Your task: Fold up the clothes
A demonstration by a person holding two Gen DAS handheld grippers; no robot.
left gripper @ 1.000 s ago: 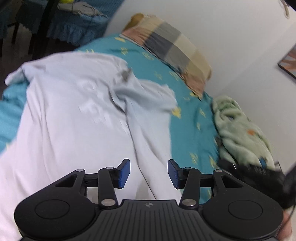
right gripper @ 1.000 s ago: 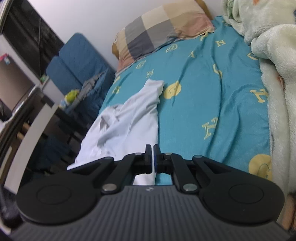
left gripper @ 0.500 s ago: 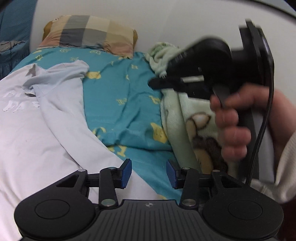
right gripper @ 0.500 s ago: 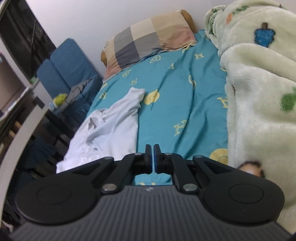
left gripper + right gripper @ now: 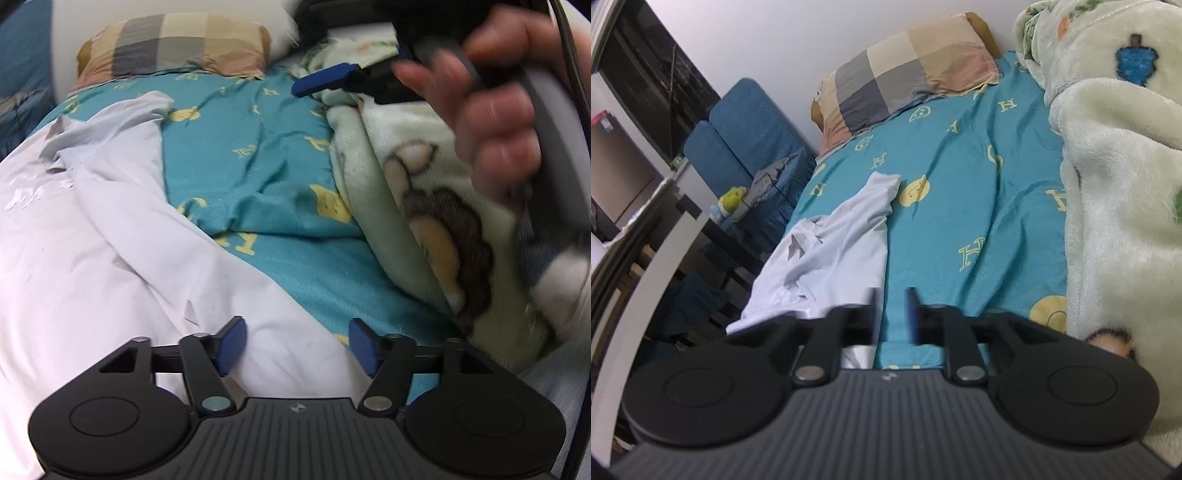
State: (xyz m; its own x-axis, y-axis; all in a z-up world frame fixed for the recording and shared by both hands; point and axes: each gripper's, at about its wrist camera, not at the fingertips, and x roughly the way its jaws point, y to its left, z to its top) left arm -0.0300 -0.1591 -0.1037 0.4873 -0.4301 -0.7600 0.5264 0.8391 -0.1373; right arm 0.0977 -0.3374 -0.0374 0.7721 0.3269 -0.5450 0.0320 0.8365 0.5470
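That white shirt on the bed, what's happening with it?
A person is getting ready to fold it. They hold a gripper in each hand, and neither one has hold of the white shirt, which lies rumpled on the teal sheet. The left gripper hovers over the shirt's near edge with its jaws wide apart. The right gripper is above the sheet beside the shirt, jaws a little apart. No fold looks made yet.

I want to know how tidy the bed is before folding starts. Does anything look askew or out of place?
Yes. The white shirt lies crumpled, not flat, with one sleeve flung toward the pillow and its left side hanging over the bed edge. The fleece blanket is heaped along the other side. Nothing looks damaged or spilled.
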